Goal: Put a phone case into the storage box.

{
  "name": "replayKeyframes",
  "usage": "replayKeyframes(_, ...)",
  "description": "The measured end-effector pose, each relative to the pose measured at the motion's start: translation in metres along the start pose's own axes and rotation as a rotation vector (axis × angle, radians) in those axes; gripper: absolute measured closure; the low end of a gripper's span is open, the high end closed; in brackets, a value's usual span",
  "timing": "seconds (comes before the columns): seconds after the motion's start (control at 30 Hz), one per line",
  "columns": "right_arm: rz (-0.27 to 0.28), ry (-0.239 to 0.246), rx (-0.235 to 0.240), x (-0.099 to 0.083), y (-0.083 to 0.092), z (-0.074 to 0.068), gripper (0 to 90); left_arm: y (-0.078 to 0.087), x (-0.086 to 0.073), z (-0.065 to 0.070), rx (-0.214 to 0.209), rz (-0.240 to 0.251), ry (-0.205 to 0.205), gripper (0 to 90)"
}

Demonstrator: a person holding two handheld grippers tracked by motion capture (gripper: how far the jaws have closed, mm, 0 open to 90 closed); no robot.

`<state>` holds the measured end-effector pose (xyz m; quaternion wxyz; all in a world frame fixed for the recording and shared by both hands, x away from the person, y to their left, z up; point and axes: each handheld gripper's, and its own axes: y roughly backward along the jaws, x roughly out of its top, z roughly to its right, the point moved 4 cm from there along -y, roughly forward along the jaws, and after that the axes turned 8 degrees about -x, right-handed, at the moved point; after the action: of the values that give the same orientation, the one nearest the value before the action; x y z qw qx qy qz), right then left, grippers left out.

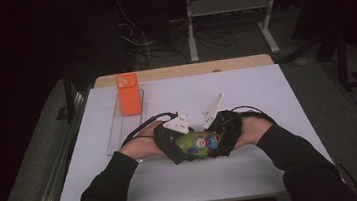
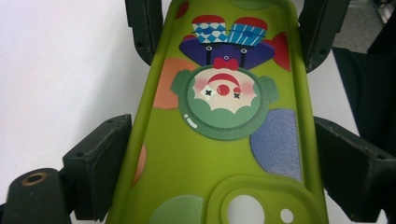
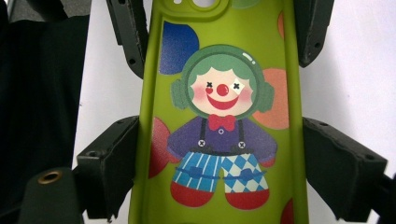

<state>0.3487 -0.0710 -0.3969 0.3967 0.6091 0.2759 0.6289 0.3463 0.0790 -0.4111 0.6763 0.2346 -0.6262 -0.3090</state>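
Near the front edge of the white table, both grippers pinch one smooth green phone case with a clown picture. The left gripper holds its nine o'clock end, the right gripper its three o'clock end. Farther off, at eleven o'clock, an orange phone stands on a flat ribbed tray.

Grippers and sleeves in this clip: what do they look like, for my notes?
Both grippers are black. The left gripper and right gripper each carry a pale three-cornered plate on top and trail a black cable. Up close, the jaws are blocky, matt black, with small screw holes and a brass-ringed hole at the base. The person wears long black sleeves.
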Motion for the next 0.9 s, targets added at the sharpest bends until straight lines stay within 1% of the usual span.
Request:
replayKeyframes(0.1, 0.003, 0.000, 0.010, 0.000, 0.000, 0.000, 15.3, 0.001, -0.001, 0.000, -0.020, -0.002, 0.014, 12.2)
replayKeyframes(0.17, 0.003, 0.001, 0.015, 0.001, 0.000, -0.001, 15.3, 0.001, -0.001, 0.000, -0.030, -0.005, 0.014, 13.0)
replayKeyframes(0.2, 0.004, 0.000, 0.019, 0.000, 0.000, -0.001, 15.2, 0.001, -0.001, 0.000, -0.041, -0.005, 0.023, 13.5)
replayKeyframes(0.27, 0.009, -0.003, 0.029, 0.000, 0.000, 0.000, 15.0, 0.001, 0.000, 0.000, -0.047, -0.001, 0.025, 14.2)
replayKeyframes(0.3, 0.011, -0.002, 0.030, 0.000, 0.000, 0.000, 14.9, 0.001, 0.000, 0.000, -0.046, -0.005, 0.024, 14.4)
replayKeyframes(0.37, 0.014, 0.007, 0.016, -0.001, 0.001, -0.001, 14.6, 0.000, -0.001, 0.000, -0.050, -0.012, 0.028, 14.7)
replayKeyframes(0.4, -0.001, -0.019, 0.020, -0.002, 0.002, -0.004, 14.4, 0.000, -0.001, 0.000, -0.054, -0.016, 0.034, 14.7)
replayKeyframes(0.43, 0.014, -0.031, 0.024, -0.003, 0.003, -0.004, 13.5, 0.000, -0.001, 0.000, -0.057, -0.018, 0.043, 14.8)
replayKeyframes(0.47, 0.037, -0.045, 0.016, -0.003, 0.004, -0.004, 10.8, 0.000, -0.002, 0.001, -0.056, -0.012, 0.055, 14.8)
replayKeyframes(0.5, 0.046, -0.057, 0.006, -0.004, 0.006, -0.003, 9.2, -0.001, -0.003, 0.001, -0.049, 0.001, 0.069, 14.8)
replayKeyframes(0.53, 0.056, -0.078, -0.018, -0.006, 0.009, -0.001, 6.9, -0.001, -0.004, 0.001, -0.043, 0.009, 0.086, 14.8)
replayKeyframes(0.57, 0.066, -0.095, -0.031, -0.007, 0.011, 0.000, 5.5, -0.001, -0.005, 0.001, -0.041, 0.006, 0.093, 14.8)
replayKeyframes(0.6, 0.075, -0.104, -0.044, -0.008, 0.013, 0.001, 5.0, -0.001, -0.007, 0.000, -0.023, 0.006, 0.102, 14.8)
replayKeyframes(0.63, 0.099, -0.119, -0.071, -0.011, 0.015, 0.004, 3.9, -0.001, -0.008, -0.001, -0.014, 0.003, 0.114, 14.8)
replayKeyframes(0.67, 0.126, -0.110, -0.087, -0.012, 0.015, 0.006, 2.9, -0.001, -0.010, -0.002, 0.012, -0.007, 0.132, 14.8)
replayKeyframes(0.7, 0.144, -0.127, -0.106, -0.015, 0.017, 0.007, 2.8, -0.001, -0.011, -0.002, 0.031, -0.010, 0.149, 14.8)
replayKeyframes(0.73, 0.159, -0.152, -0.122, -0.018, 0.020, 0.007, 3.0, -0.001, -0.012, -0.002, 0.041, -0.010, 0.155, 14.8)
replayKeyframes(0.77, 0.173, -0.166, -0.125, -0.021, 0.021, 0.008, 2.9, 0.000, -0.013, -0.002, 0.062, -0.015, 0.165, 14.8)
replayKeyframes(0.8, 0.177, -0.199, -0.137, -0.024, 0.022, 0.008, 2.5, 0.000, -0.014, -0.002, 0.072, -0.018, 0.186, 14.8)
replayKeyframes(0.83, 0.175, -0.236, -0.156, -0.026, 0.023, 0.007, 2.0, 0.001, -0.015, -0.002, 0.098, -0.023, 0.183, 14.8)
replayKeyframes(0.87, 0.183, -0.261, -0.174, -0.029, 0.023, 0.007, 1.8, 0.001, -0.016, -0.003, 0.115, -0.029, 0.209, 14.8)
replayKeyframes(0.9, 0.185, -0.284, -0.194, -0.033, 0.022, 0.007, 0.6, 0.001, -0.016, -0.004, 0.130, -0.027, 0.218, 14.8)
